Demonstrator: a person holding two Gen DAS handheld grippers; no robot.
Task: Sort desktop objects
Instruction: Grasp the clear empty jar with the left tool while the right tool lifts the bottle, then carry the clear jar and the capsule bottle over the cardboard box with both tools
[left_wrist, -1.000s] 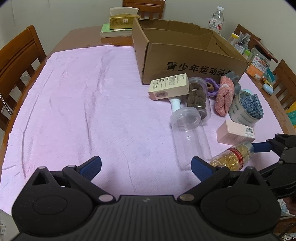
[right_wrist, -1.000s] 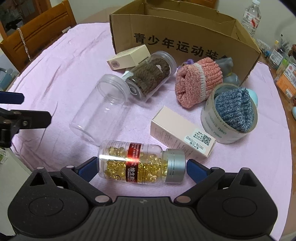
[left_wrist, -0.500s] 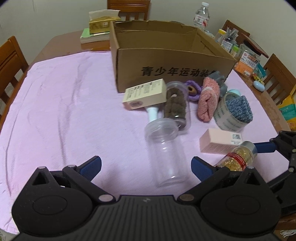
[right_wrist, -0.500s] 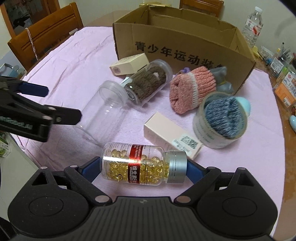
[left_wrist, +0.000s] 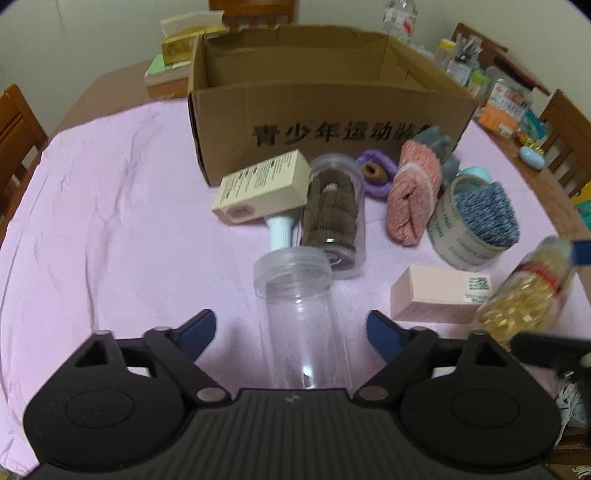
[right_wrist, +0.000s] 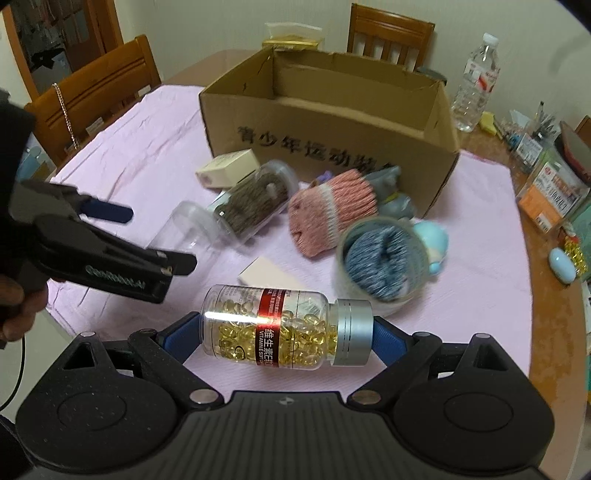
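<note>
Right gripper (right_wrist: 286, 334) clamps cylindrical clear capsule bottle (right_wrist: 284, 330), silver-capped

Black Chinese characters 青少年运动装 run across the front of the brown cardboard box (left_wrist: 332, 110); the clear capsule bottle's (right_wrist: 280, 328) red label band reads 维生素E and "VITAMIN E".

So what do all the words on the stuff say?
"青少年运动装", then cut off: cardboard box front.
"VITAMIN E SOFT...", and "维生素E" beside it: capsule bottle held in the right gripper.
"GenRobot.AI", blurry: left gripper.
Pale boxes, tape roll, water bottle label: too small or blurred.
</note>
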